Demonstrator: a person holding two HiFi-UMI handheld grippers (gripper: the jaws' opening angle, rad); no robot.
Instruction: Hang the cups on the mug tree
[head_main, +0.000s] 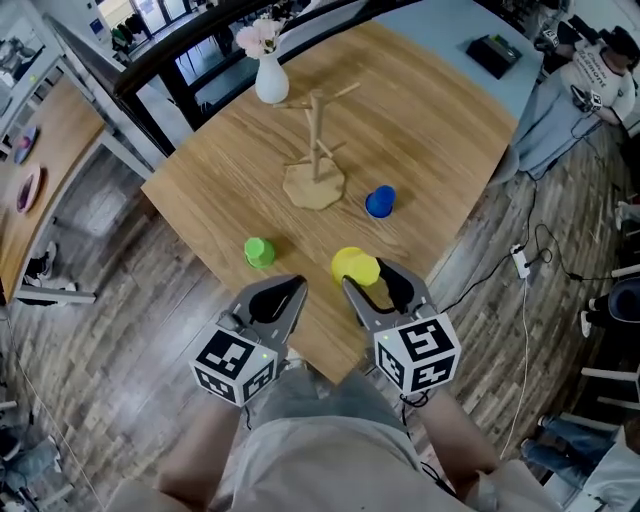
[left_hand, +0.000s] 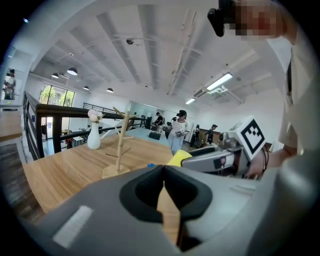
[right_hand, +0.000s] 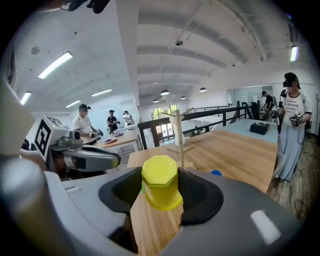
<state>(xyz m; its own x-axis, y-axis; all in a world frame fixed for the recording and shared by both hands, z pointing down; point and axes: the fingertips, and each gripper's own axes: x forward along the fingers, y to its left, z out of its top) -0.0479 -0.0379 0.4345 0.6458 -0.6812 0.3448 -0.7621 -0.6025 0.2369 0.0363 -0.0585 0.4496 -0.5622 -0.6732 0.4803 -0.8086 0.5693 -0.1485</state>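
R gripper (head_main: 368, 278) pinches yellow cup (right_hand: 160, 181) btwn both pads. L gripper (head_main: 297, 287): jaws pressed together, empty. From yellow cup: mug tree (head_main: 316, 150) at 11 o'clock, blue cup (head_main: 380, 201) 1, green cup (head_main: 259, 252) 9.

Bright daylight, fisheye-warped edges

I see the left gripper (head_main: 296, 287) and right gripper (head_main: 368, 275) as smooth grey shells lined with black ribbed pads (right_hand: 196, 192); each carries a white cube (head_main: 235, 365) printed with black square markers. The person wears pale grey-beige clothing (head_main: 330, 440), loosely creased.
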